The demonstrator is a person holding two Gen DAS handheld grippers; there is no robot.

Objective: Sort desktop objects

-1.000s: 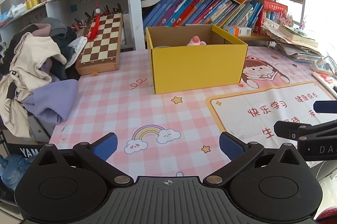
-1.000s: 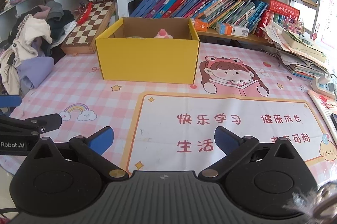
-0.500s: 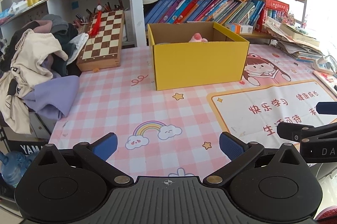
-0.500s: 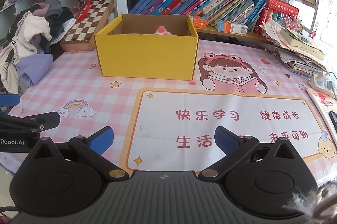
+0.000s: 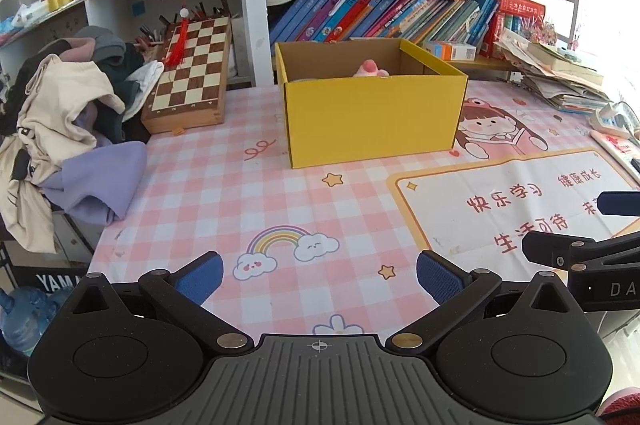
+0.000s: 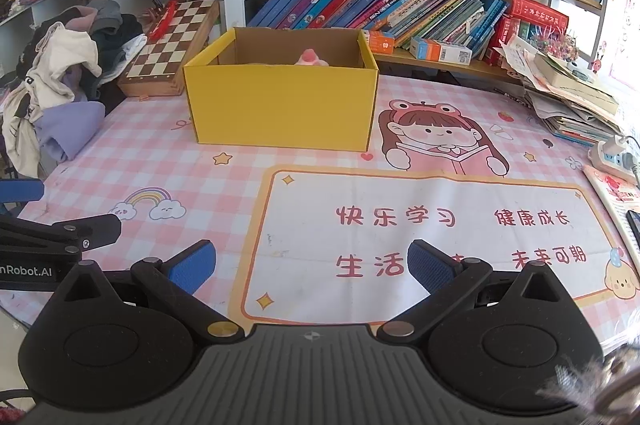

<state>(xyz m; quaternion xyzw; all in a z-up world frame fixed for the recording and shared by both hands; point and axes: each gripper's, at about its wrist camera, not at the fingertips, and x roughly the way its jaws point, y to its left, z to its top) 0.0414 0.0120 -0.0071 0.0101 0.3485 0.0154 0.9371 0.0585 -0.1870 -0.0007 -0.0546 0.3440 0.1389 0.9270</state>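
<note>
The yellow box (image 5: 372, 113) stands on the tabletop (image 5: 224, 193), with a pink toy (image 5: 370, 68) inside. Both left tongs (image 5: 319, 275) and right tongs (image 6: 310, 263) are wide, holding nothing. "nRobot.AI" is printed on the left tongs.

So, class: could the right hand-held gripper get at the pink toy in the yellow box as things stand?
Probably yes: right hand-held gripper is open, the yellow box has no lid, and bare mat lies between; the pink toy pokes above the rim.

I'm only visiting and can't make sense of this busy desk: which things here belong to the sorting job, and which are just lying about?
Part of the job:
- yellow box, open on top
- pink soft thing poking up inside it
- left gripper and right gripper, both open and empty

Just lying about:
- chessboard
- pile of clothes
- books on the shelf
- power strip
</note>
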